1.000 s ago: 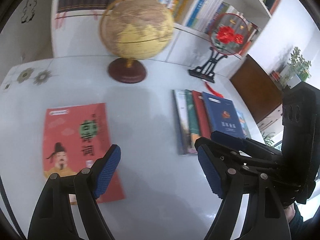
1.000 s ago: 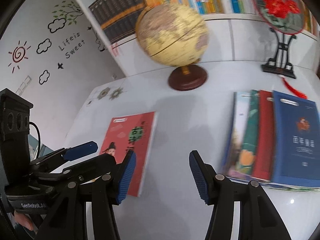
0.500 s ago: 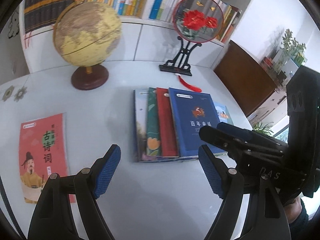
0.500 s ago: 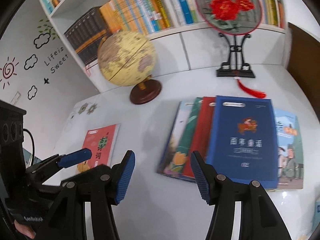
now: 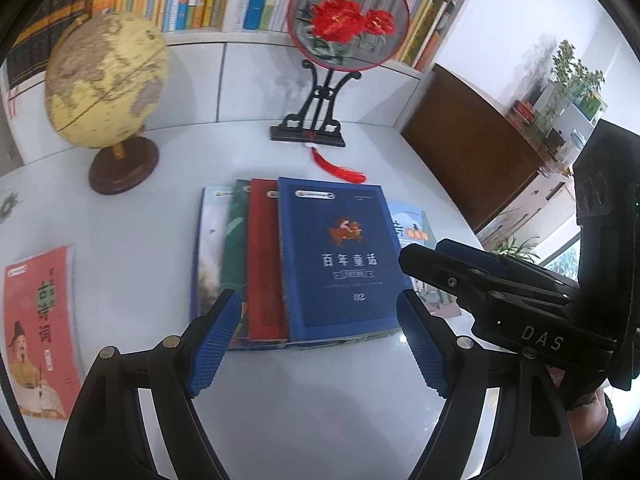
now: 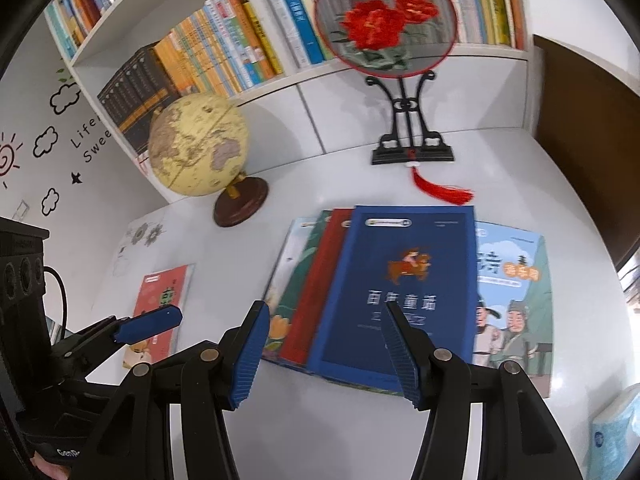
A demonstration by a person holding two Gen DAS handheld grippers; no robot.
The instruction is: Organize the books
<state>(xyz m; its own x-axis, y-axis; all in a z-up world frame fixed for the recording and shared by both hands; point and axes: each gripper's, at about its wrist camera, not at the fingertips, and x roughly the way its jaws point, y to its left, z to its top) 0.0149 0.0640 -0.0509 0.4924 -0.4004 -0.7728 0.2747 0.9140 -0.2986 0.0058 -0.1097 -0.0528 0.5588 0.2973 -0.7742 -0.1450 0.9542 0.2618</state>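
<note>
White worktop (image 5: pixel 132 240) carries fanned books (image 6: pixel 360 300) and one red book (image 5: pixel 38 328) apart; both tools (image 5: pixel 318 342) (image 6: pixel 326 354) released, nothing gathered.

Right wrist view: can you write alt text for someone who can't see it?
An open gripper hovers over a blue book topping overlapped books on a white table. Behind stand a globe, a fan and bookshelves.
</note>
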